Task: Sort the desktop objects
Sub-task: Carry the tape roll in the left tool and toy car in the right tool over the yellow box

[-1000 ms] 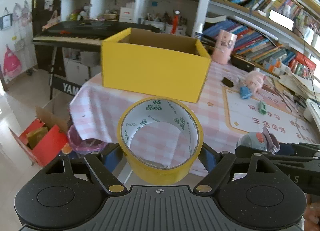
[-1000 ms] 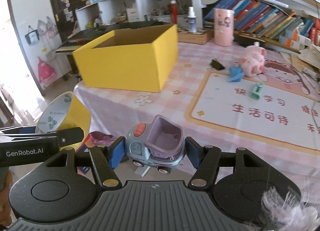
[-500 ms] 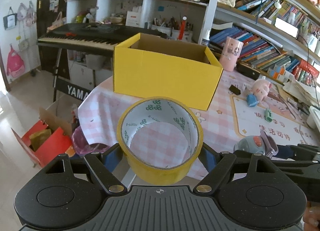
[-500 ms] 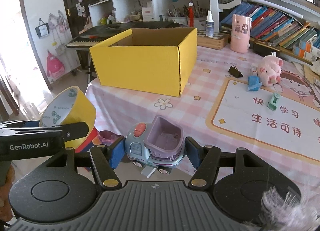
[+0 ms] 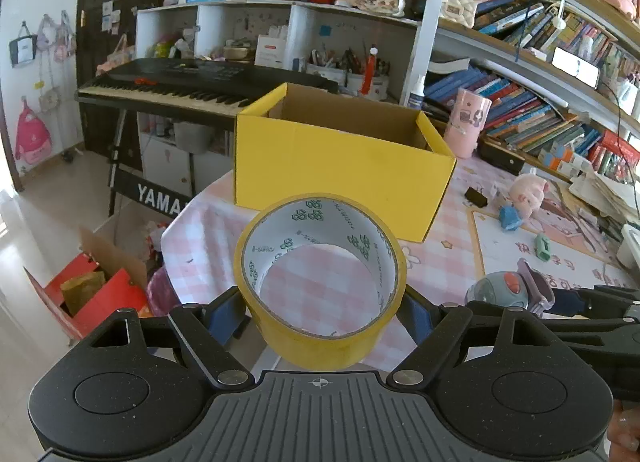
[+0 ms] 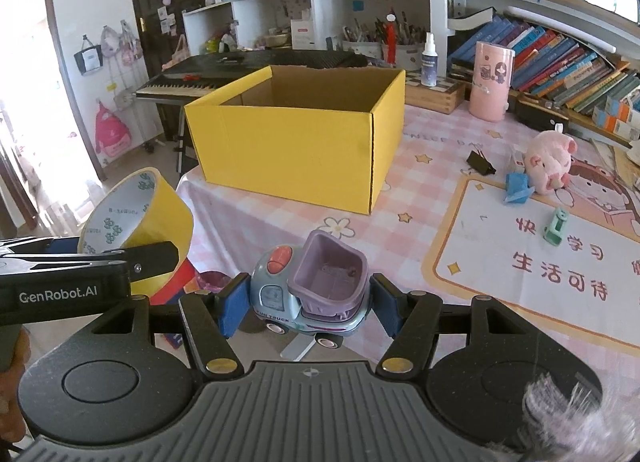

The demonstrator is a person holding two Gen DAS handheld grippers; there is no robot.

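Two grippers w/ loads, both held above the near edge of the table [image 6: 400,238]. Our left gripper [image 5: 320,312] has its fingers clamped on the yellow tape roll [image 5: 320,282], hole facing us. Our right gripper [image 6: 308,302] has fingers clamped on the toy truck [image 6: 310,288], purple bucket up. Yellow box [image 6: 296,146] sits open on the table ahead, approx. centre; its inside is mostly hidden. Pink plush [image 6: 550,160] and blue clip [image 6: 516,186] lie farther right.

"GenRobot.AI" on the left tool [image 6: 120,262]; "YAMA" on the keyboard stand [image 5: 156,194].
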